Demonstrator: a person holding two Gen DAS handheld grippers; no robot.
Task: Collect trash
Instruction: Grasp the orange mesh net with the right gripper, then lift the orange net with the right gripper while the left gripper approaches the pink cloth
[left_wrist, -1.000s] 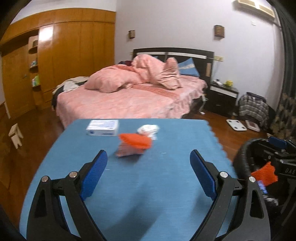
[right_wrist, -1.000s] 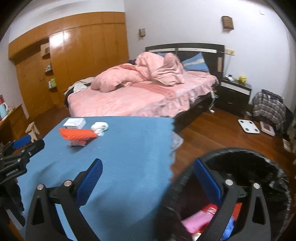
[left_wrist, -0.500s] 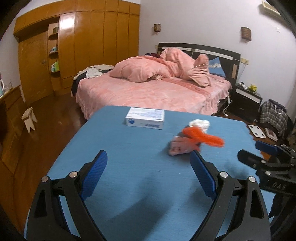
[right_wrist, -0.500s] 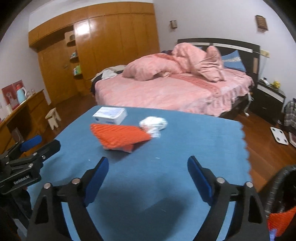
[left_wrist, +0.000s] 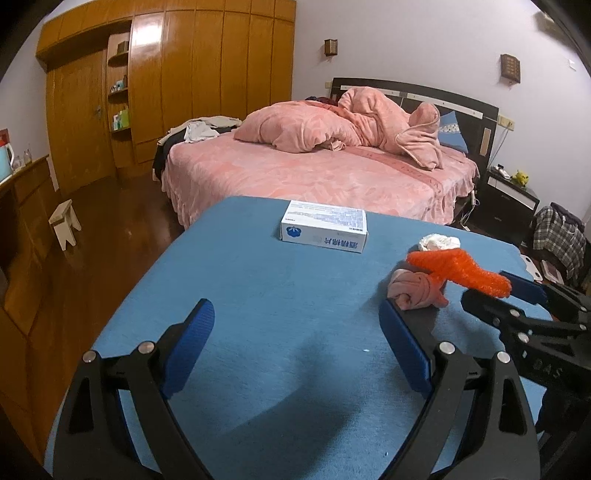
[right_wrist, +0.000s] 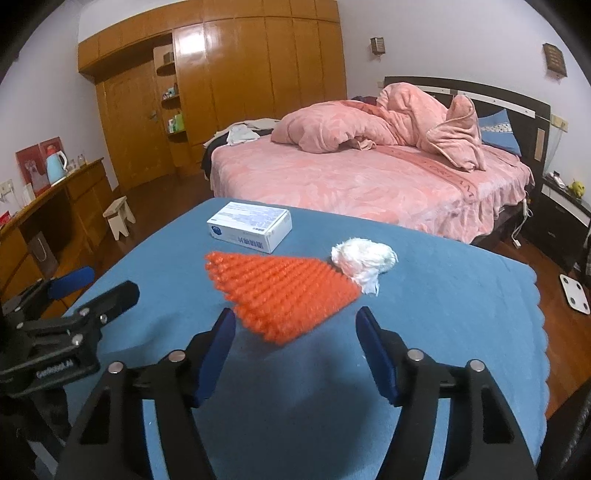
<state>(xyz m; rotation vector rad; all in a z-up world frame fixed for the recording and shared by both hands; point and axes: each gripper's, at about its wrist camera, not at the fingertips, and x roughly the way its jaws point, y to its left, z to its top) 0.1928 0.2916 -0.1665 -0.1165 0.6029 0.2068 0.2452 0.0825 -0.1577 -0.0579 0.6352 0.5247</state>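
Four loose items are seen on a blue mat (left_wrist: 258, 332) that covers the table. One white box (left_wrist: 324, 230) with blue print lies flat near the far edge, at upper centre of the left wrist view. One crumpled white wad of paper (right_wrist: 364, 258) sits to the right of the box. One orange ridged mesh piece (right_wrist: 280, 291), roughly triangular, lies at the centre of the right wrist view, its narrow end touching the white wad. One knotted pink cloth bundle (left_wrist: 415, 291) is visible only in the left wrist view, at right of centre, partly under the orange piece.

Two grippers are present, each with two blue-padded fingers. The left gripper (left_wrist: 295, 347), at the bottom of its own view, is held with its jaws spread wide over bare mat, with nothing between them. The right gripper (right_wrist: 295, 345) is shown at the bottom of its view; its jaws have just been closing and are partly drawn in, with the near edge of the orange piece between the fingertips, but the pads are not seen pressing on it.

The mat's right edge is scalloped. Beyond it, one bed (right_wrist: 369, 177) with a pink cover and one heaped pink duvet is seen under a dark headboard. One tall wooden wardrobe (left_wrist: 166, 81) fills the upper left. One small wooden stool (left_wrist: 65, 223) stands on the dark wood floor at left, and one white bathroom scale (right_wrist: 574, 293) lies at far right.
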